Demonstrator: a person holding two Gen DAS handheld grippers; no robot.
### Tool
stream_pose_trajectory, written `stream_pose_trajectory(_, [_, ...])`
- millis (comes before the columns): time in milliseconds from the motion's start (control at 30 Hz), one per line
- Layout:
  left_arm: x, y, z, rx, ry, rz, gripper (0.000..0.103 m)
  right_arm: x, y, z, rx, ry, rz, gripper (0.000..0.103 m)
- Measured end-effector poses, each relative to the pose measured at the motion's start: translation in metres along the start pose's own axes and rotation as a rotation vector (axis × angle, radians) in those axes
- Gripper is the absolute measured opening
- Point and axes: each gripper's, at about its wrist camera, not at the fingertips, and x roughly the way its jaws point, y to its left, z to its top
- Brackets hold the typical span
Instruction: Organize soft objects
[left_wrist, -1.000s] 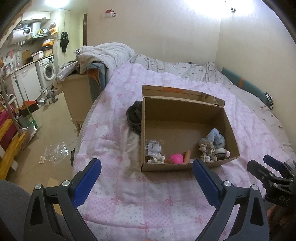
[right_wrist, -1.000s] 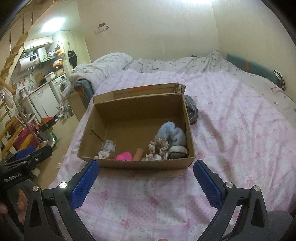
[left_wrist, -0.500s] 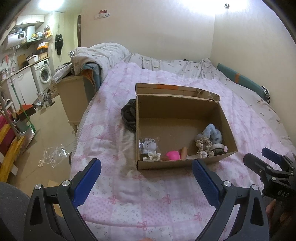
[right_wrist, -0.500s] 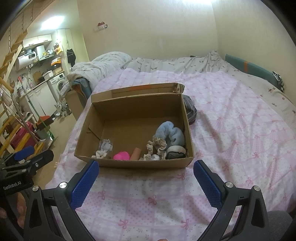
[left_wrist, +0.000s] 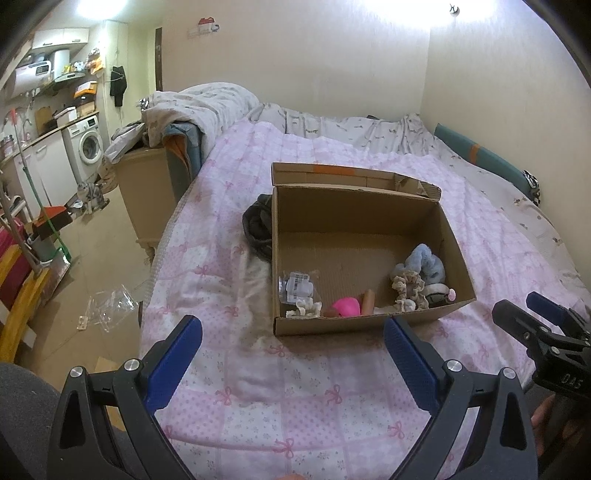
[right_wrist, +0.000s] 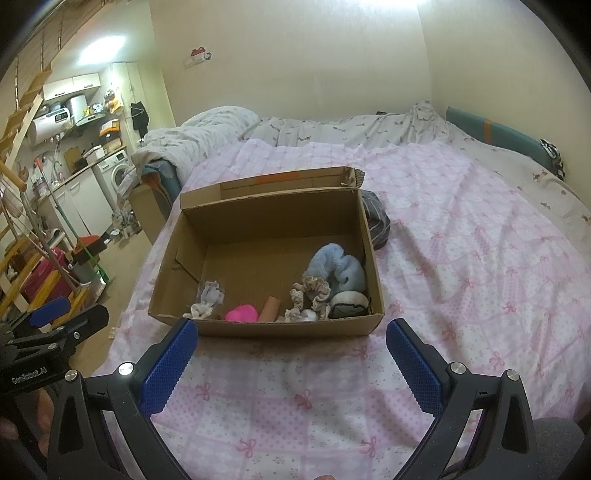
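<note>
An open cardboard box (left_wrist: 354, 326) (right_wrist: 177, 258) rests on the pink patterned bedspread. Inside it lie a blue plush toy (left_wrist: 424, 260) (right_wrist: 340, 267), a beige scrunchie (left_wrist: 406, 290) (right_wrist: 314, 291), a pink ball (left_wrist: 345, 307) (right_wrist: 242, 314), a small tan cylinder (left_wrist: 368, 301) (right_wrist: 269, 308), a dark pouch (right_wrist: 349, 304) and a small plastic packet (left_wrist: 299, 286) (right_wrist: 210, 293). My left gripper (left_wrist: 291, 339) is open, held above the bedspread short of the box's near wall. My right gripper (right_wrist: 291, 343) is open too, also short of that wall, and nothing is between its fingers.
A dark bundle of cloth (left_wrist: 256, 225) (right_wrist: 376, 219) lies on the bed behind the box. A wooden cabinet (left_wrist: 147, 192) stands at the bed's left edge under a heaped duvet (left_wrist: 199, 107). The floor at left holds plastic wrap (left_wrist: 107, 304) and kitchen clutter.
Both grippers have drawn back slightly from the box, which looks a little smaller and farther. Both stay open. The things in the box have not moved.
</note>
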Motion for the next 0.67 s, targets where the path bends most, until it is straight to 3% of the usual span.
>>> stream_pose_trajectory(667, [0.0024, 0.0037, 0.0006, -0.012, 0.003, 0.002, 0.098, -0.0036, -0.0006, 0.0008, 0.003, -0.005, -0.001, 0.103])
